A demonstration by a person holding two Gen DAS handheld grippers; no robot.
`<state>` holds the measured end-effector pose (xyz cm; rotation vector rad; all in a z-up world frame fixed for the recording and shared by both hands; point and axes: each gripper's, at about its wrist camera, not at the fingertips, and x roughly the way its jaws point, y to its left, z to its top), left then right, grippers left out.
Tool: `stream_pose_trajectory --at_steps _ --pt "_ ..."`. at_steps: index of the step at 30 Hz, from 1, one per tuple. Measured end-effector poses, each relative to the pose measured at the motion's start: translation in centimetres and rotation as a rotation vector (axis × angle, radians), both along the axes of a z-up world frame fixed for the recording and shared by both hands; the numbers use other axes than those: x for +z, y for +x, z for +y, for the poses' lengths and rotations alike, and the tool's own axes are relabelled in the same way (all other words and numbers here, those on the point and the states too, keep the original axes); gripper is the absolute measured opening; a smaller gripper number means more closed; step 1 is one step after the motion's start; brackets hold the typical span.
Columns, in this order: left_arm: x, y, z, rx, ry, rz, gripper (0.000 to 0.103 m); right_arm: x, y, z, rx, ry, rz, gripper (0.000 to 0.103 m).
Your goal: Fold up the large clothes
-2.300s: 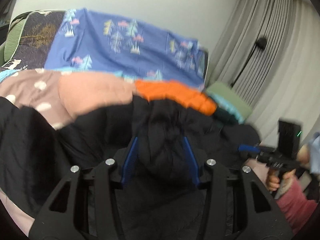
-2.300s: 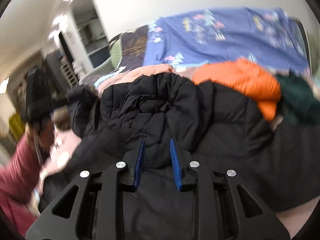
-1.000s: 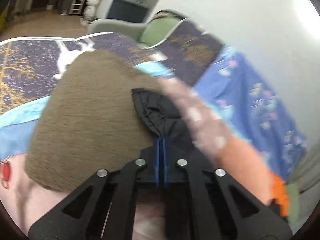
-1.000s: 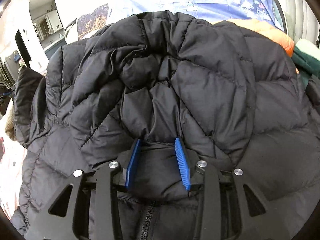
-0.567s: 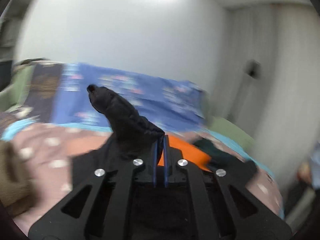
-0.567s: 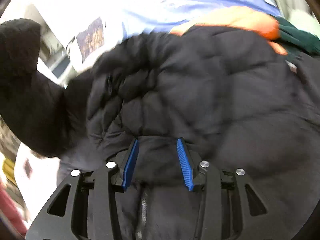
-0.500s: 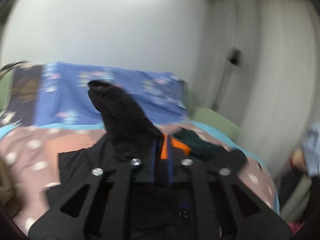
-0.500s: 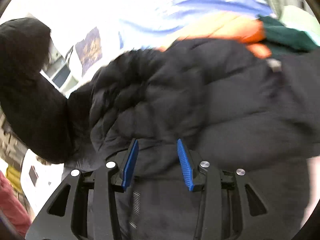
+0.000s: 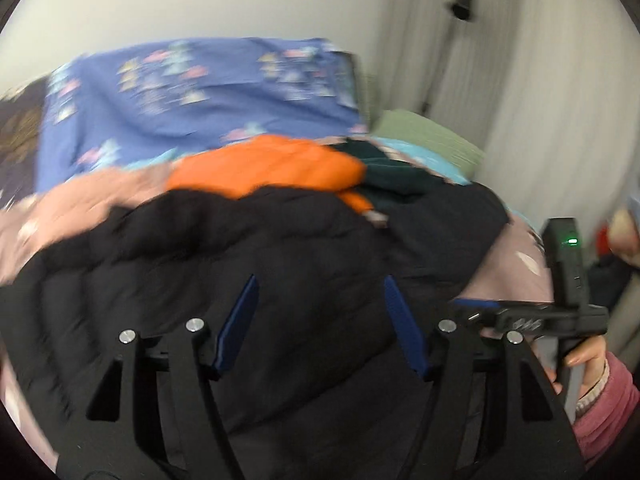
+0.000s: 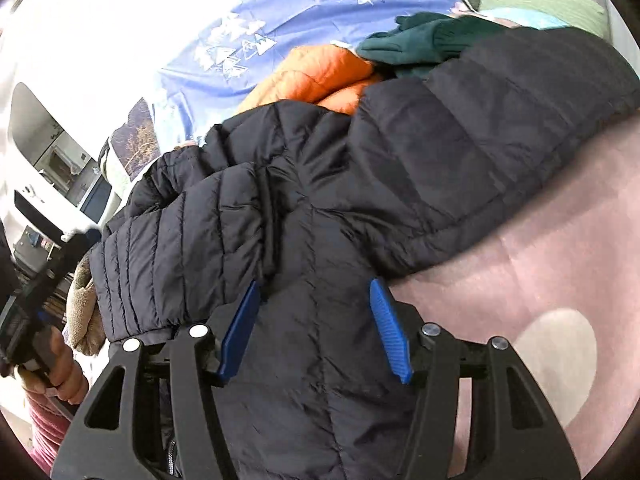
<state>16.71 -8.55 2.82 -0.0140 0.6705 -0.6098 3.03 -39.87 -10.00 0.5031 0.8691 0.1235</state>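
The left gripper, a second ago pinched shut on a sleeve of the black jacket and lifting it, has just been opening and let go; the sleeve now lies folded across the jacket. The right gripper has also been opening, jacket fabric loose between its fingers.
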Motion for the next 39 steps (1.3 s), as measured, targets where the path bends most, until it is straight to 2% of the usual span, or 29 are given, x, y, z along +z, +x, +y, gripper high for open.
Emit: stream_pose_trajectory --at_steps 2,4,6,7,9,10,12,13,14,17,19,20,22,23,26,28,30,32,35,39 --pt "-1.0 0.3 3.3 0.082 -0.022 0.024 0.06 0.7 0.5 1.5 0.027 -0.017 -0.026 0.058" --pt "-2.2 0.7 5.2 0.13 -0.016 0.058 0.042 1.2 1.2 2.7 0.052 -0.018 -0.058 0.058" --pt "-3.3 0.7 6.4 0.153 0.01 0.102 0.035 1.3 2.9 5.2 0.091 -0.012 -0.08 0.055" --pt "-4.4 1.0 6.4 0.162 0.033 0.117 0.035 1.1 3.3 5.9 0.08 -0.049 -0.063 0.055" --pt "-6.5 1.7 6.0 0.192 0.091 0.137 0.035 -0.1 4.8 6.7 -0.015 -0.189 0.017 0.056" --pt "-7.6 2.1 5.8 0.196 0.111 0.153 0.037 -0.8 5.3 6.5 -0.053 -0.213 0.03 0.057" --pt "-9.0 2.4 5.3 0.203 0.134 0.16 0.041 -2.2 6.0 6.1 -0.042 -0.163 0.031 0.055" --pt "-9.5 2.6 5.0 0.204 0.147 0.158 0.042 -2.6 6.2 6.1 -0.027 -0.17 0.041 0.027" --pt "-9.7 2.6 4.7 0.202 0.157 0.156 0.042 -2.7 6.1 6.1 -0.013 -0.176 0.048 0.007" --pt "-8.7 2.1 4.4 0.188 0.136 0.145 0.042 -1.7 5.1 5.3 -0.066 -0.215 0.01 0.004" --pt "-7.2 1.3 4.0 0.161 0.078 0.122 0.045 -1.2 4.5 5.0 -0.058 -0.229 0.004 0.009" --pt "-6.6 1.0 3.7 0.142 0.066 0.107 0.046 -0.8 3.8 4.1 -0.046 -0.178 -0.004 0.012" --pt "-6.3 0.5 2.8 0.098 0.055 0.103 0.05 0.4 2.4 1.7 -0.092 -0.118 -0.056 0.032" --pt "-6.5 0.4 2.4 0.081 0.059 0.107 0.051 1.2 1.5 0.3 -0.141 -0.108 -0.088 0.034" --pt "-9.0 0.6 0.5 0.063 0.157 0.129 0.051 3.1 -1.5 -7.0 -0.318 -0.035 -0.159 0.037" --pt "-9.9 0.8 0.0 0.068 0.178 0.133 0.052 3.4 -3.3 -13.2 -0.481 0.027 -0.154 0.05" --pt "-10.1 0.8 -0.3 0.066 0.186 0.126 0.055 2.7 -4.2 -19.0 -0.621 0.107 -0.135 0.054" --pt "-10.1 0.5 -0.5 0.059 0.196 0.116 0.058 1.1 -4.7 -24.0 -0.705 0.233 -0.099 0.054" --pt "-10.2 0.6 -1.2 0.057 0.209 0.101 0.06 -2.0 -4.0 -28.4 -0.751 0.429 -0.094 0.054" --pt "-10.1 0.9 -1.4 0.056 0.199 0.105 0.06 -5.0 -2.5 -31.1 -0.781 0.598 -0.08 0.055"
